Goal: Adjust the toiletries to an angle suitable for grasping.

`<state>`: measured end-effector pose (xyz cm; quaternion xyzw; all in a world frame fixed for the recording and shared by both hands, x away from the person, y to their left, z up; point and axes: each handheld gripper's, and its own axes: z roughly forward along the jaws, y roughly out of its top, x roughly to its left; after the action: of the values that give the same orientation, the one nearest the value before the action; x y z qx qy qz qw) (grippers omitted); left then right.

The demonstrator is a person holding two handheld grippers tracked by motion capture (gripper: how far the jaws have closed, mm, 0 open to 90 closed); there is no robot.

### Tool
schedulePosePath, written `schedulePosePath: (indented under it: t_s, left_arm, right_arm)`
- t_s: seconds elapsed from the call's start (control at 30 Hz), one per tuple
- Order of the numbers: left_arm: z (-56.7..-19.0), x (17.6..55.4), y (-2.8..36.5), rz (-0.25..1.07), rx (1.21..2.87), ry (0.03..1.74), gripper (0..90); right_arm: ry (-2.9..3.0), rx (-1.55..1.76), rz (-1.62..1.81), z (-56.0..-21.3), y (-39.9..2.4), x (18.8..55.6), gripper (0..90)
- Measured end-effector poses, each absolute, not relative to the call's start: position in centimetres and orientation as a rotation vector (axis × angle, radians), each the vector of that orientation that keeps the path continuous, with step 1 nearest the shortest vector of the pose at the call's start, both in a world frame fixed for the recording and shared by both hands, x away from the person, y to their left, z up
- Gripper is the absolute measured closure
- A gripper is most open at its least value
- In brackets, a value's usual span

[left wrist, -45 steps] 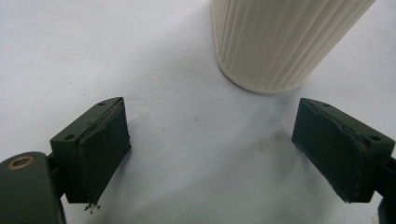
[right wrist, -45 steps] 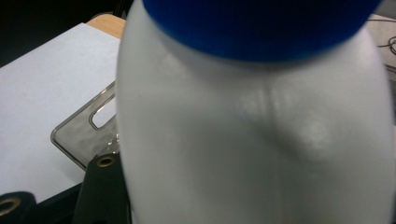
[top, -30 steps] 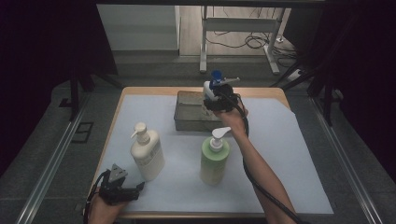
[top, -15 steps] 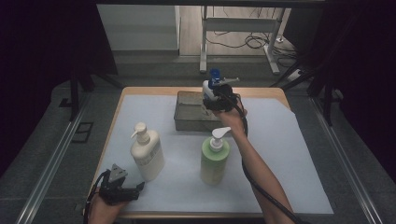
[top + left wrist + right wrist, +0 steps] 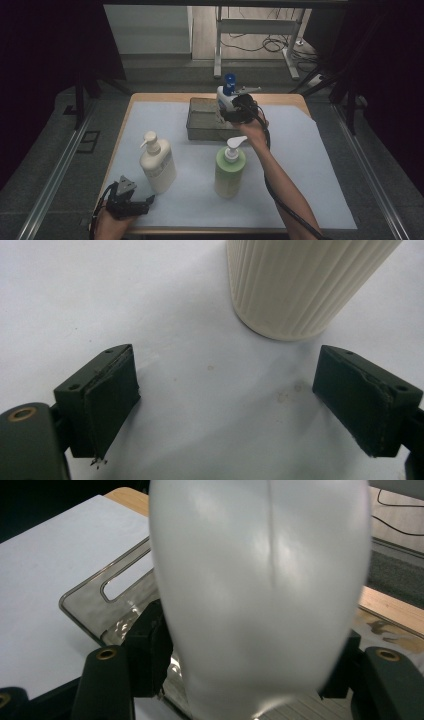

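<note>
The right gripper (image 5: 231,111) clamps both jaws on the sides of a white bottle (image 5: 260,590) with a blue cap (image 5: 229,81), holding it upright over the metal tray (image 5: 200,125) near the table's (image 5: 150,98) far edge. In the right gripper view the bottle's pale body sits between the two black jaws, with the tray's handle slot to one side beneath it. The left gripper (image 5: 131,201) lies at the near left corner of the white mat (image 5: 310,170), its jaws spread wide with nothing between them, just short of the ribbed cream pump bottle (image 5: 300,285). A green pump bottle (image 5: 230,170) stands mid-mat, near the person's right forearm (image 5: 280,180).
</note>
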<state>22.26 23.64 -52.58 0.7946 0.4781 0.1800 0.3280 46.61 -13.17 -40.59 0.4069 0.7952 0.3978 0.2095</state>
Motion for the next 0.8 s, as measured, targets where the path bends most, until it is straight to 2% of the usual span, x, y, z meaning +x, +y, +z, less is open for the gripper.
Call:
schedulePosePath:
  t_s: [0.37,0.8]
  left_arm:
    - [-52.6,22.3,23.6,0.472,2.081,1.252,10.8]
    - [-52.6,22.2,23.6,0.475,2.079,1.254,10.8]
  right_arm:
    - [2.231,1.103,1.116,-40.8,-14.3,45.2,37.2]
    - [2.265,1.11,1.147,-41.1,-16.4,43.6,42.3]
